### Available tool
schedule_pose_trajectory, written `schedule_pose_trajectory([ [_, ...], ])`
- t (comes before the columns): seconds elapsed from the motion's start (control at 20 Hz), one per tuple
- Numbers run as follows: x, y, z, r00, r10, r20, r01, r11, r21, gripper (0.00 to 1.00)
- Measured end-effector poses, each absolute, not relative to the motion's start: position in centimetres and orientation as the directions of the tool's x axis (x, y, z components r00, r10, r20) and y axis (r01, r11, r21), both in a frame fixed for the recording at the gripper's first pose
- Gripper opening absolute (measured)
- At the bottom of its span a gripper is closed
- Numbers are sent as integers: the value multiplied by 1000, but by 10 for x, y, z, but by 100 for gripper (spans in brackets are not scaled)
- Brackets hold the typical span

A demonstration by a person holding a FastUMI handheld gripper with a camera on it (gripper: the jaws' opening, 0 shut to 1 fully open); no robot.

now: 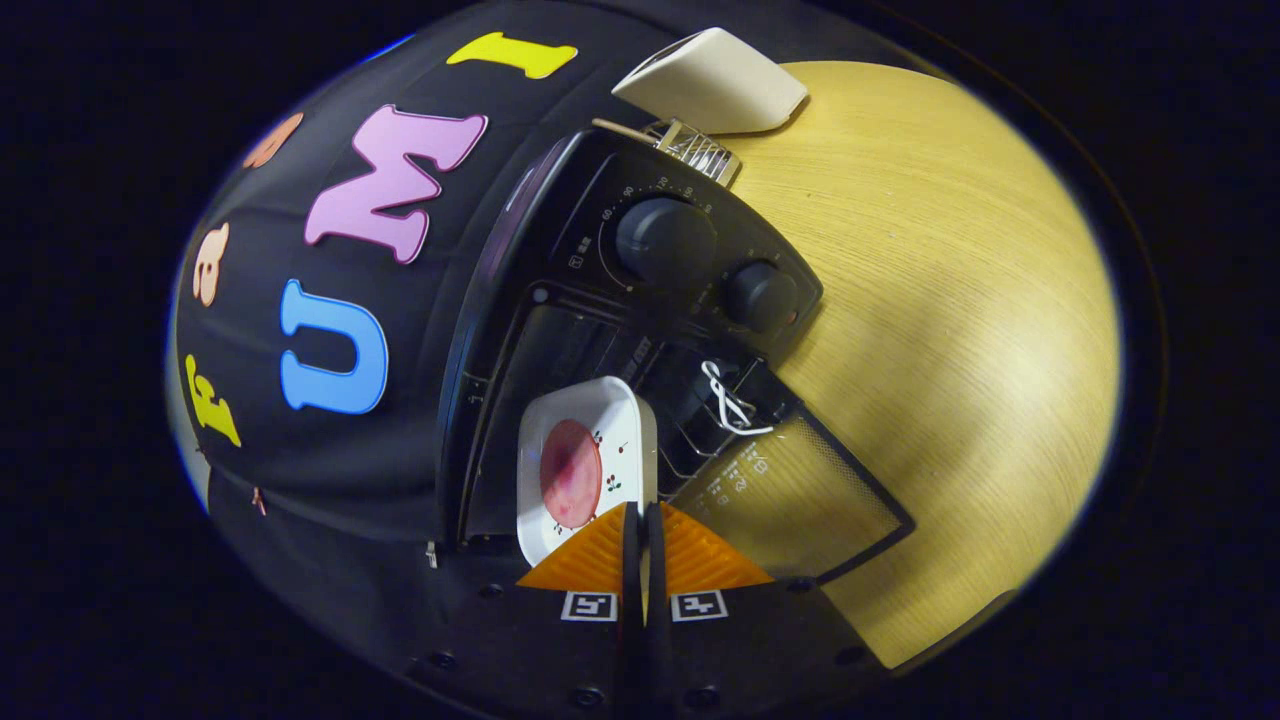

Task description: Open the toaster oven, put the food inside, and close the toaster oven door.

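Wooden tabletop (950, 300) carries our open toaster oven (640, 300); our gripper (643, 545) pinches the plate (585, 450) rim, fingers nearly closed. Stiff, light, probably slippery, so we keep it level.

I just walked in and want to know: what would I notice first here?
First, the white square plate with a round pink slice of food, pinched at its edge by the shut fingers. Just beyond sits the black toaster oven on the pale wooden table, its glass door dropped open.
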State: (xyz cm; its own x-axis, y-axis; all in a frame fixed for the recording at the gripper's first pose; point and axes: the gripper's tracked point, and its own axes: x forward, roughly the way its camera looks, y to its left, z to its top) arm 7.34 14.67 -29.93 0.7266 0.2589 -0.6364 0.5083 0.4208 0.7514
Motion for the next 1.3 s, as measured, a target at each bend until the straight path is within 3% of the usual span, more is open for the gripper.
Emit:
schedule_pose_trajectory([
  [0.25,102,152,-306,764,188,-617,556,292,778,5],
  [0.55,121,151,-320,760,73,-646,612,252,749,5],
  [0.9,129,163,-321,757,91,-647,611,254,750,5],
  [1.15,127,170,-308,777,114,-619,576,268,772,16],
  [1.2,122,172,-303,782,130,-609,561,278,780,23],
  [1.25,120,177,-301,781,150,-606,552,289,782,37],
  [1.3,114,181,-301,774,170,-610,549,300,780,37],
])
